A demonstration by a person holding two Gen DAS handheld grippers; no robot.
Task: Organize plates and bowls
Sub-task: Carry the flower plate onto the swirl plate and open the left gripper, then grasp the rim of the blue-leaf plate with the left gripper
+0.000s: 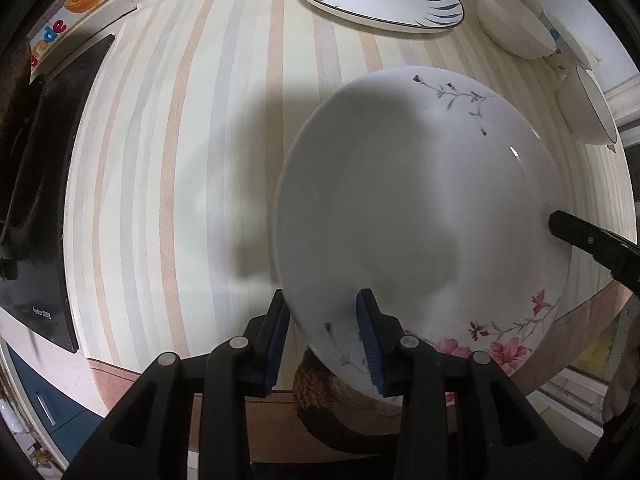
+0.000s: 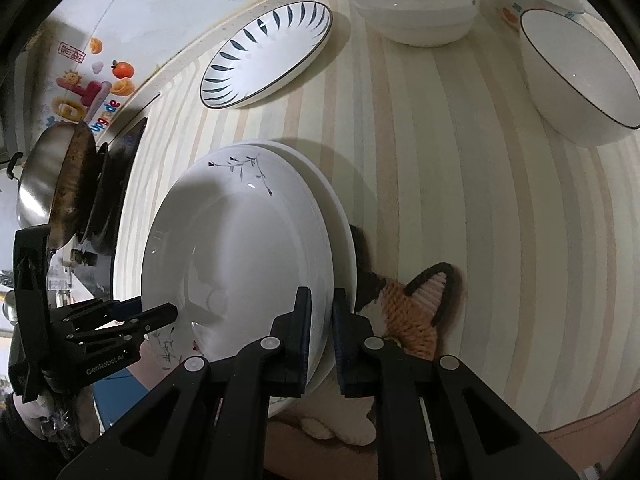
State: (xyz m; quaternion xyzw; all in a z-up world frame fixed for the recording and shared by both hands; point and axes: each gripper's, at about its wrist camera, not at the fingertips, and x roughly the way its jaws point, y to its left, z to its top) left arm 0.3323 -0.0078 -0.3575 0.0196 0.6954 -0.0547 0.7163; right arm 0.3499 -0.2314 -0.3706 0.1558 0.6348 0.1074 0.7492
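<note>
We hold the flowered plate (image 1: 420,208) by two opposite rims. It fills the lower right of the left view and the lower centre of the right view, over the striped table (image 1: 180,160). The left gripper (image 1: 324,340) is clamped on its near rim at bottom centre; the right gripper (image 2: 320,336) is pinched tight on the rim of the same plate, with a second plate (image 2: 344,232) just beneath. The blue-leaf plate (image 2: 268,56) lies upper left, well apart, bowls (image 2: 416,8) upper right.

surface: striped tabletop (image 2: 460,200) lying under soft light | left: black stove (image 1: 36,200) sitting | wall: fruit stickers (image 2: 92,84) showing
</note>
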